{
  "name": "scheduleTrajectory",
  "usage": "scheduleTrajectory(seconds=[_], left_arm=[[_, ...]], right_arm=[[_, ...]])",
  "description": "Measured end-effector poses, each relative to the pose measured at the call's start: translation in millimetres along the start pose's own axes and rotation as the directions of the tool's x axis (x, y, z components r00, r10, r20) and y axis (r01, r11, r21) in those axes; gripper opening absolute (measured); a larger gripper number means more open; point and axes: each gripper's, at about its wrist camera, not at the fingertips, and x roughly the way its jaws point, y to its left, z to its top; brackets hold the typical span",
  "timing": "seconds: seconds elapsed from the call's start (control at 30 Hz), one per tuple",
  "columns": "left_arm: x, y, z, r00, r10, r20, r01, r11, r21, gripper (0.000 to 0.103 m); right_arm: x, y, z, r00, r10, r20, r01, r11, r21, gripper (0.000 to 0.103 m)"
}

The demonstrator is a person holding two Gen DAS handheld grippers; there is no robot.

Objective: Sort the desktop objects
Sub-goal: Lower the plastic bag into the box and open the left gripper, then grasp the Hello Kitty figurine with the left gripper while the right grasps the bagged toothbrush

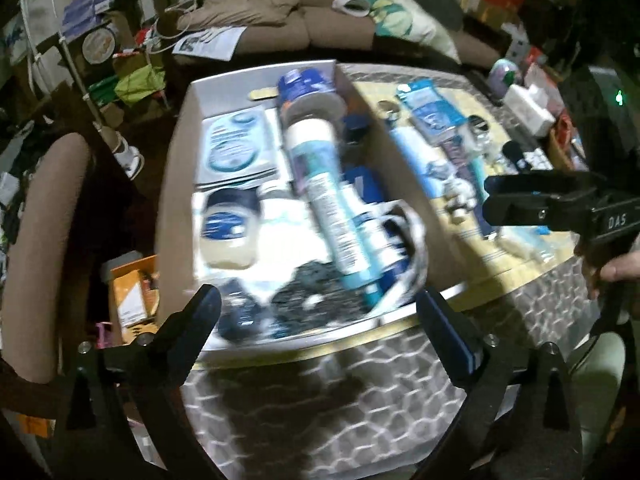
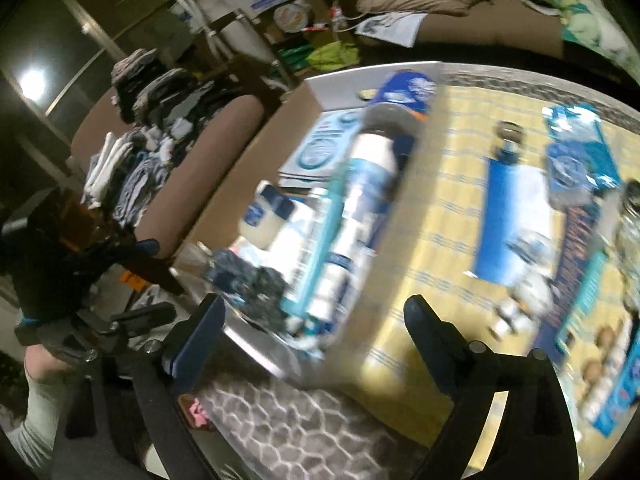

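While both claws gape empty, the box (image 1: 176, 168) holds a long bottle (image 1: 320, 184).

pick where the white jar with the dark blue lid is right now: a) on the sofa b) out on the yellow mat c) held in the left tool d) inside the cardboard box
d: the white jar with the dark blue lid lies inside the cardboard box, beside the long teal-and-white tube, and the open left tool holds nothing.
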Motion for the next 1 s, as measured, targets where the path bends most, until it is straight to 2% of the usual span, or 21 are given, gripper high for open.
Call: scheduleTrajectory(seconds=[0.1, 0.23, 0.43, 0.53, 0.7, 0.87, 1.0], left_arm=[[3.1, -27.1, 1.7, 1.000, -0.006, 0.029, 0.006, 1.000, 0.012, 0.099], [11.4, -73.2, 7.8, 0.997, -0.055, 0.054, 0.053, 0.998, 0.040, 0.099], [31.7, -138.6, 20.6, 0.994, -0.087, 0.060, 0.080, 0.991, 0.105, 0.099], [50.3, -163.1, 26.9, 0.996, -0.068, 0.058, 0.061, 0.991, 0.118, 0.099], [89.6, -196.4, 33.8, 0.997, -0.049, 0.059, 0.041, 0.990, 0.138, 0.099], [135.3, -202.9, 42.0, 0.998, 0.010, 0.070, -0.020, 0.989, 0.145, 0.099], [174.2, -199.2, 51.9, 0.999, 0.019, 0.051, -0.025, 0.993, 0.112, 0.098]], right_arm=[[-25.4, -19.7, -14.4, 0.997, -0.067, 0.030, 0.066, 0.998, 0.011, 0.093], [-59.1, -51.1, -31.5, 0.986, -0.152, 0.066, 0.150, 0.988, 0.042, 0.094], [-99.7, -99.8, -56.5, 0.962, -0.248, 0.113, 0.235, 0.965, 0.116, 0.094], [-111.0, -122.5, -66.5, 0.952, -0.277, 0.134, 0.256, 0.954, 0.154, 0.094], [-123.0, -159.5, -79.6, 0.935, -0.301, 0.188, 0.254, 0.938, 0.237, 0.094], [-127.8, -189.1, -87.2, 0.918, -0.309, 0.249, 0.228, 0.924, 0.306, 0.094], [-124.4, -210.5, -91.9, 0.911, -0.303, 0.281, 0.194, 0.914, 0.355, 0.094]])
